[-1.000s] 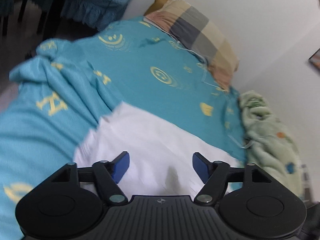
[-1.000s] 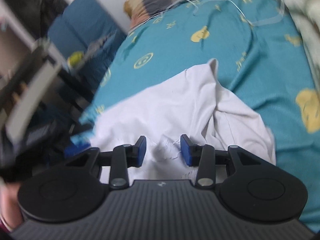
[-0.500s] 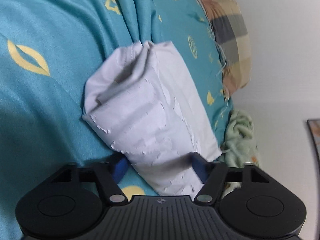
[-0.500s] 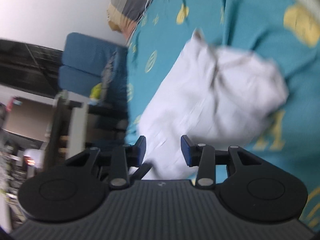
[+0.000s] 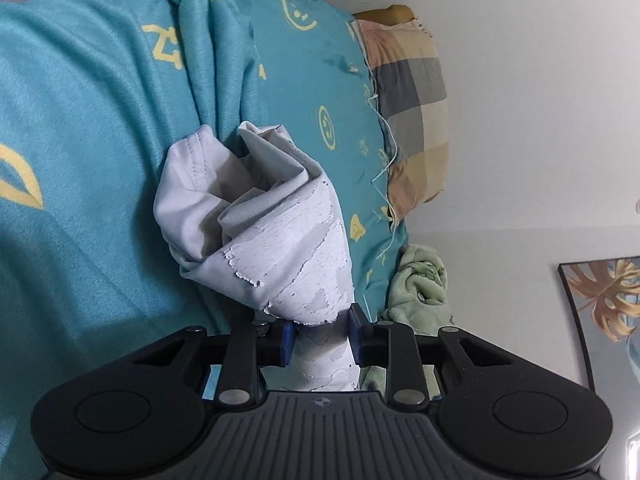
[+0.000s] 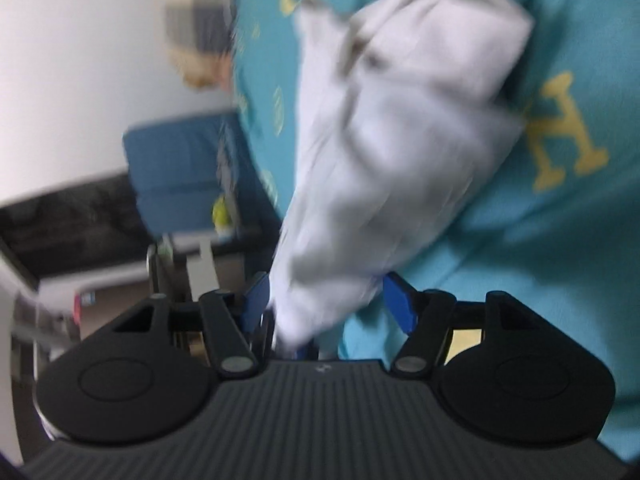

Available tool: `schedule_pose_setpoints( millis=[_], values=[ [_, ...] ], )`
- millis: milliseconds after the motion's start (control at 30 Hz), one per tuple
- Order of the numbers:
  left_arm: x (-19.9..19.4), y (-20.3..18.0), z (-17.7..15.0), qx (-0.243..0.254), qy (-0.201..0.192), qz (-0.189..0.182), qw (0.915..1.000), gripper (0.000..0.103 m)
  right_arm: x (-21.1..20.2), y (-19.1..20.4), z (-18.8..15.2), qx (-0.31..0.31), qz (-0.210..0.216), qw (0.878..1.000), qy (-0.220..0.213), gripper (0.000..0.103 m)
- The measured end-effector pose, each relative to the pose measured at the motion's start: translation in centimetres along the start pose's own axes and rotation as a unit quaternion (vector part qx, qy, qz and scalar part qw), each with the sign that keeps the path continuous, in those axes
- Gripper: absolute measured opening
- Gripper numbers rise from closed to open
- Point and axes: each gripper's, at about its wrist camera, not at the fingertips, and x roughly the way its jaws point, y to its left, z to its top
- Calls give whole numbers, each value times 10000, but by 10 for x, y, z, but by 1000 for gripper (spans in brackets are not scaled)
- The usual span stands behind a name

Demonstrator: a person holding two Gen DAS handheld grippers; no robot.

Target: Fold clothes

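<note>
Left gripper (image 5: pixel 322 338): closing, blue pads pinching crumpled white cotton garment (image 5: pixel 256 216).
Right gripper (image 6: pixel 324 308): opening, garment (image 6: pixel 400 128) between loosely.
Surface: teal yellow-patterned bedsheet (image 5: pixel 88 128).

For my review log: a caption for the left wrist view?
Left claw closing on bunched white garment over teal bedspread.

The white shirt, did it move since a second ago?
Yes. The white shirt, then flat on the teal bedspread, is now bunched and gathered toward the left hand-held gripper.
</note>
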Motion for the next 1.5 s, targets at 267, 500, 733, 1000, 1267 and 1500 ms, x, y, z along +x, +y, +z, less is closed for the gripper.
schedule_pose_setpoints(
  millis=[267,500,733,1000,1267,1500],
  values=[
    [-7,4,-6,0,-15,116,9999,39,17,-2,11,-177,-196,9996,-71,58],
    [8,13,-22,-17,303,433,9986,77,14,15,11,-927,-264,9952,-194,26],
    [-7,36,-17,-809,-112,129,9966,50,7,34,9,-1318,-104,9910,-206,24],
    [-48,-10,-16,-962,-114,-486,9941,30,-20,69,-5,-1574,109,9871,-263,23],
    [-28,-132,-68,-465,569,-723,9947,30,-127,105,9,-1309,525,9861,-876,23],
    [72,-264,-152,77,1417,-1133,9834,30,-261,169,83,-1538,571,9661,-1993,23]
  ],
)
